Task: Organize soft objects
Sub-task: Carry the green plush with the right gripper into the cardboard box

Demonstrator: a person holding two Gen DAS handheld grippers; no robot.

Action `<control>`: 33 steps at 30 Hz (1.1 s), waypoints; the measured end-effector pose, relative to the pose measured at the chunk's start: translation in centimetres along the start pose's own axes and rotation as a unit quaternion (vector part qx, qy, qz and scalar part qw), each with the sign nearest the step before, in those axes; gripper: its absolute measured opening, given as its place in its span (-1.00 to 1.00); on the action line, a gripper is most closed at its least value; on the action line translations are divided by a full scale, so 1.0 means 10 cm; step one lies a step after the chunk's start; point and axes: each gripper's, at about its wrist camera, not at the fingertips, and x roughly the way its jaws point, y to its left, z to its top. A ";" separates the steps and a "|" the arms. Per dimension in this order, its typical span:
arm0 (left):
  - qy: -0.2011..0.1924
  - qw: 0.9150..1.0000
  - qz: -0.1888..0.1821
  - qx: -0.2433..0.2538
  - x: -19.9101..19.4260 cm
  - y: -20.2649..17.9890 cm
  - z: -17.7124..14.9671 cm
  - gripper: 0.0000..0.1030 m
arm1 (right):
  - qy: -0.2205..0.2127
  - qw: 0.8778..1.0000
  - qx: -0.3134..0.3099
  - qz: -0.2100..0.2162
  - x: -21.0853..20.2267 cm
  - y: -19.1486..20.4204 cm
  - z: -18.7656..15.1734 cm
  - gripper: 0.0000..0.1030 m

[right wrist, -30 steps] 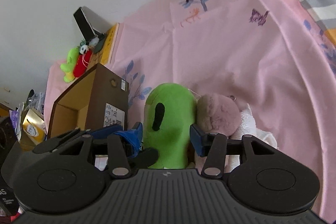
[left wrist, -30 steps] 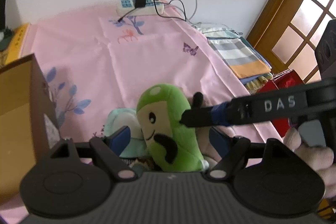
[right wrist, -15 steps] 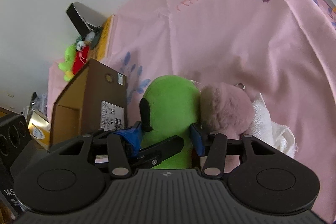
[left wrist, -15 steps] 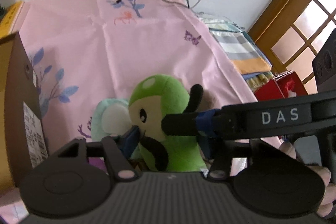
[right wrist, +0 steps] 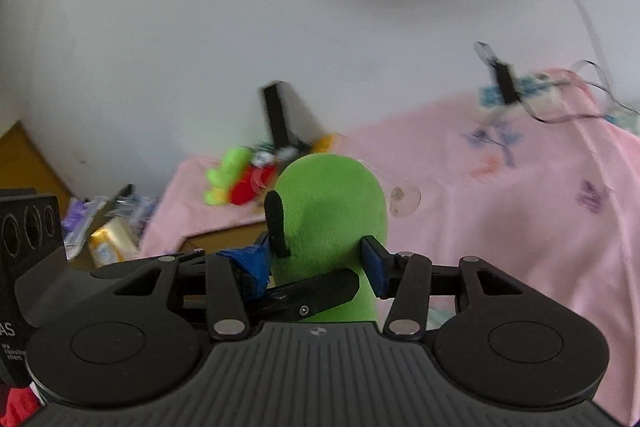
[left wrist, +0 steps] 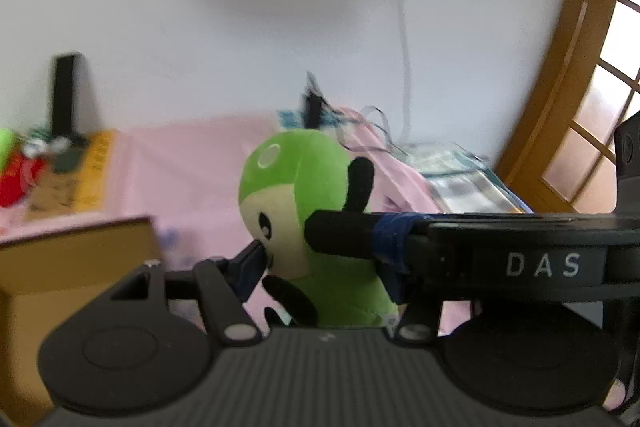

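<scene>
A green plush toy (left wrist: pixel 304 211) with a cream face and black arms is held up in the air above the pink cloth. My left gripper (left wrist: pixel 322 269) is shut on its front and back. My right gripper (right wrist: pixel 316 261) is shut on its sides, and the toy's green back (right wrist: pixel 332 203) fills the space between the blue pads. One finger (left wrist: pixel 360 235) of the right gripper crosses the left wrist view. A brown cardboard box (left wrist: pixel 60 267) stands at the lower left, below the toy.
A pink cloth (right wrist: pixel 500 211) covers the surface. A small green and red plush (right wrist: pixel 236 183) lies by a black stand (right wrist: pixel 278 115) at the wall. A power strip with cables (right wrist: pixel 516 91) sits at the back. Folded striped fabric (left wrist: pixel 464 183) and a wooden window frame (left wrist: pixel 560 67) are at the right.
Both grippers have lifted the green plush off the cloth; the pink and mint plush toys that lay beside it have dropped out of view. The views now tilt up toward the wall.
</scene>
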 end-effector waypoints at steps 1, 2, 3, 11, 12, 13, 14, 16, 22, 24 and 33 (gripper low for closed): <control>-0.006 1.000 0.009 0.000 -0.07 0.08 0.02 0.08 | 0.000 1.000 -0.004 0.009 0.06 0.07 0.03 -0.35; -0.012 1.000 0.018 -0.001 -0.16 0.17 0.04 0.08 | -0.002 1.000 -0.008 0.017 0.13 0.16 0.05 -0.35; -0.018 0.999 0.026 -0.002 -0.23 0.29 0.06 0.08 | -0.003 1.000 -0.014 0.025 0.21 0.26 0.07 -0.35; 0.007 0.996 0.091 -0.019 -0.50 1.46 0.02 0.08 | 0.060 0.995 0.027 0.070 1.28 0.94 -0.01 -0.35; 0.017 0.995 0.097 -0.022 -0.49 1.64 0.00 0.08 | 0.072 0.994 0.035 0.071 1.45 1.02 -0.06 -0.36; 0.027 0.994 0.101 -0.027 -0.48 1.80 -0.03 0.08 | 0.081 0.993 0.040 0.072 1.58 1.10 -0.11 -0.36; 0.037 0.993 0.104 -0.033 -0.46 1.97 -0.06 0.08 | 0.092 0.992 0.045 0.072 1.71 1.20 -0.15 -0.36; 0.055 0.991 0.111 -0.042 -0.44 2.29 -0.16 0.08 | 0.113 0.989 0.057 0.072 1.97 1.31 -0.24 -0.37; 0.108 0.984 0.121 -0.069 -0.25 2.96 -0.45 0.08 | 0.168 0.982 0.065 0.054 2.55 1.56 -0.50 -0.38; 0.129 0.981 0.122 -0.079 -0.17 3.12 -0.52 0.08 | 0.194 0.977 0.080 0.046 2.73 1.57 -0.58 -0.38; 0.182 0.970 0.148 -0.060 0.06 3.30 -0.69 0.20 | 0.255 0.954 0.157 0.021 3.18 1.49 -0.76 -0.38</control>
